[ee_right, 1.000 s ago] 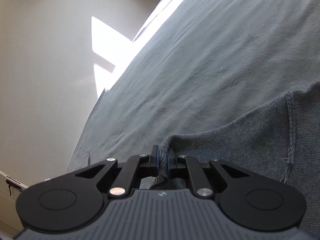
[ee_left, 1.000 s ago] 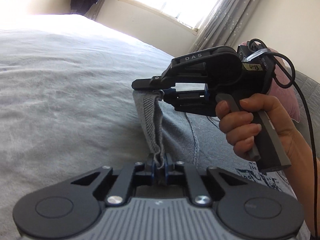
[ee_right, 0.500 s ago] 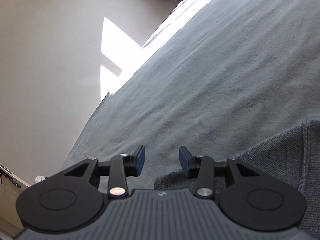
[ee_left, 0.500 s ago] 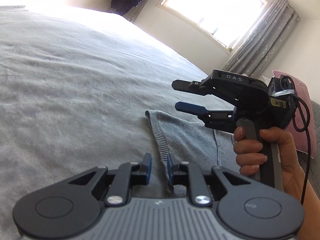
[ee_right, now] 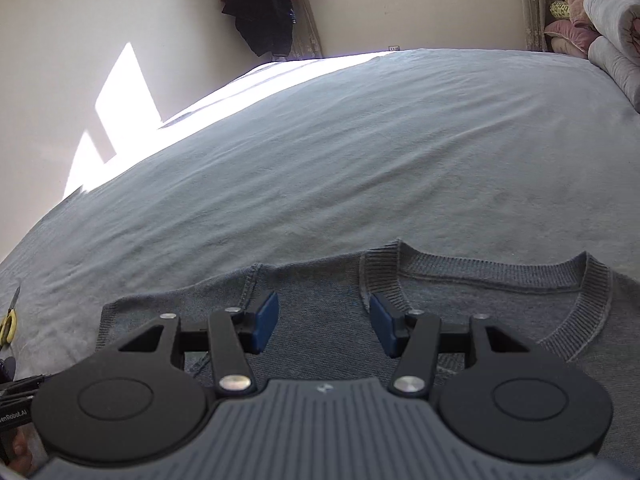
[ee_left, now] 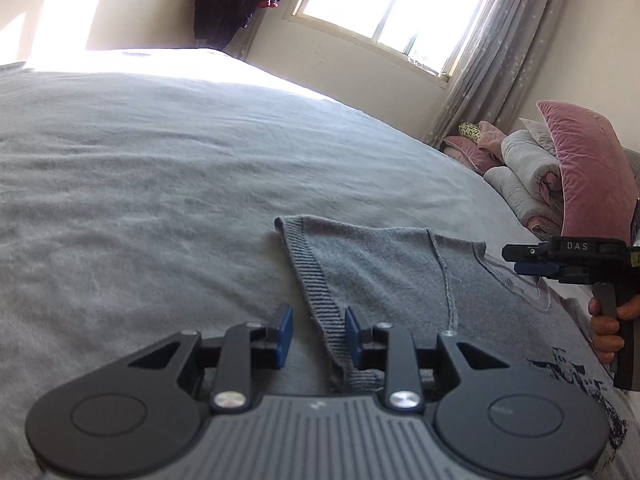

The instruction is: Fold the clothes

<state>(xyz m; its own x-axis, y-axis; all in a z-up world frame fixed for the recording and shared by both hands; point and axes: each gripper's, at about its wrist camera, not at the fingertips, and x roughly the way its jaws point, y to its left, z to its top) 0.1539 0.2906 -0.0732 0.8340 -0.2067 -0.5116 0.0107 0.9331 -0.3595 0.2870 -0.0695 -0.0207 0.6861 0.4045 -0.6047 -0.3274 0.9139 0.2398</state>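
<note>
Left gripper [ee_left: 316, 338] and right gripper [ee_right: 324, 326]: black linkage arms with silver screws, round black discs, ribbed grey housings and blue fingertip pads [ee_right: 267, 322]; the right one (white "DAS" lettering) has a grey handle in a hand [ee_left: 608, 330].

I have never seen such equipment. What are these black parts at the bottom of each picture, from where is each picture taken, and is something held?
No robot is here. A person holds a hand tool in each hand, and each tool ends in a two-finger gripper with blue pads. A small camera sits on each tool and looks forward along its fingers, so the black parts are the tool itself.

One picture is from the left gripper; it also shows the right gripper at the side, in the person's hand. The other is from the right gripper.

A grey sweater lies flat on a bed. Nothing is held: the left gripper's jaws are opening, with the ribbed hem loose between them. The right gripper is open above the sweater.
</note>
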